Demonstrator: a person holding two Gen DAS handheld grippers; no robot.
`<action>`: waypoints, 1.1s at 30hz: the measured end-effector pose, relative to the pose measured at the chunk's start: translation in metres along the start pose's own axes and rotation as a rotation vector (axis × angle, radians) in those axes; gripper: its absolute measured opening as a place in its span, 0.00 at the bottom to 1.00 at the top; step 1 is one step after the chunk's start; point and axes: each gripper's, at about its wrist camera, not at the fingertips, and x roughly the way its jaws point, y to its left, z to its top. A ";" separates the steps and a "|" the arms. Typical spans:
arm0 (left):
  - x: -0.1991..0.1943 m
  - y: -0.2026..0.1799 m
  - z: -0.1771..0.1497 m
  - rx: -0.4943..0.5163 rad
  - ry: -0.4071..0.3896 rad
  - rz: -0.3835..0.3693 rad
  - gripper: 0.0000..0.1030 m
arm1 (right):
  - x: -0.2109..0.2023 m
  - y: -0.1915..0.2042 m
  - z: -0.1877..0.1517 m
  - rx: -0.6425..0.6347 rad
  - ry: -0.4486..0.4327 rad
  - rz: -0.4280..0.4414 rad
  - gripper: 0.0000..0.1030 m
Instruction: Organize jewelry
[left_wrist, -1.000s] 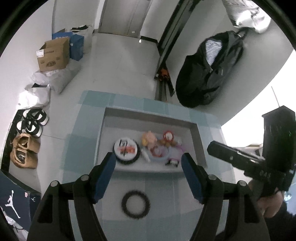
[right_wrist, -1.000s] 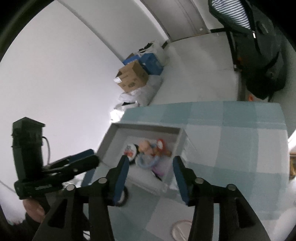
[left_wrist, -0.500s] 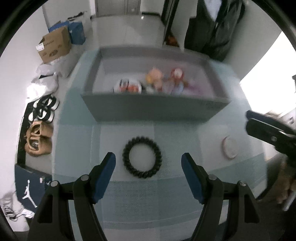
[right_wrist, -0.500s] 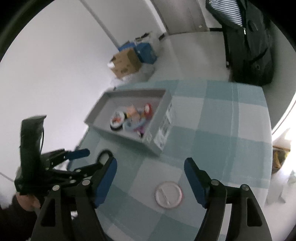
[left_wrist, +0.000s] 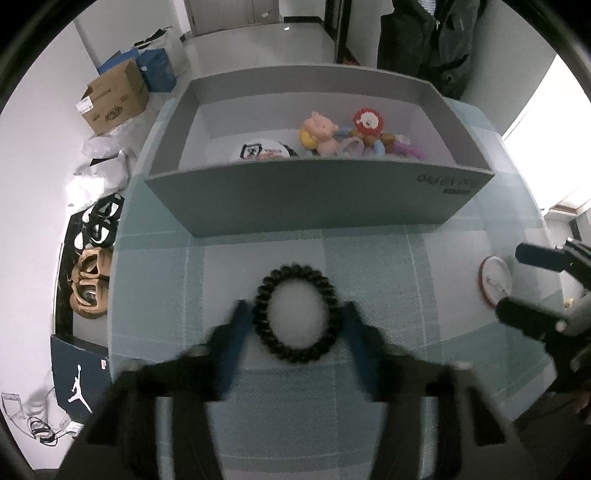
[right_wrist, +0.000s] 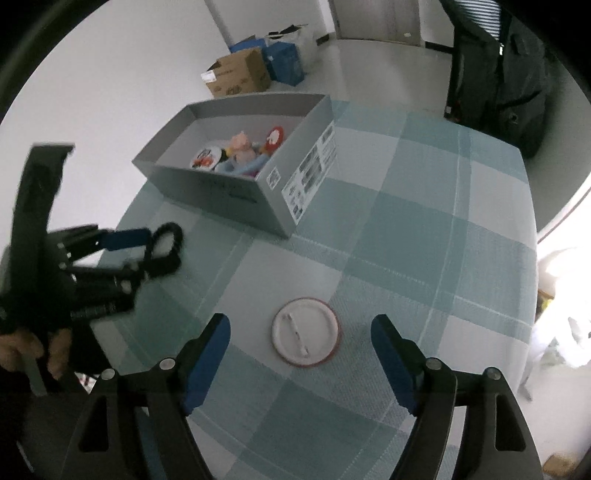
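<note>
A black spiral hair tie (left_wrist: 295, 313) lies on the checked tablecloth in front of a grey box (left_wrist: 317, 195). My left gripper (left_wrist: 295, 325) straddles the hair tie with a blue finger on each side; the fingers are blurred and look close to its rim. It also shows in the right wrist view (right_wrist: 147, 247). My right gripper (right_wrist: 301, 343) is open above a round white pin badge with a red rim (right_wrist: 306, 336), which also shows in the left wrist view (left_wrist: 495, 280). The grey box (right_wrist: 236, 199) holds a badge, small toys and coloured rings.
The table is covered by a blue-green checked cloth (right_wrist: 406, 229). Beyond it are cardboard boxes (left_wrist: 114, 98), shoes (left_wrist: 88, 280) and a dark bag (right_wrist: 498, 70) on the floor.
My left gripper has dropped down over the hair tie and its fingers have narrowed around it. My right gripper has moved down over the white badge.
</note>
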 end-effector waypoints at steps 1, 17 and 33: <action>0.000 0.000 0.000 -0.005 0.001 -0.002 0.35 | 0.001 0.002 -0.002 -0.008 0.002 -0.008 0.76; -0.023 0.014 -0.002 -0.111 -0.074 -0.069 0.27 | 0.015 0.027 -0.014 -0.166 0.019 -0.179 0.71; -0.073 0.033 0.003 -0.225 -0.327 -0.089 0.27 | 0.009 0.035 -0.020 -0.177 0.004 -0.168 0.40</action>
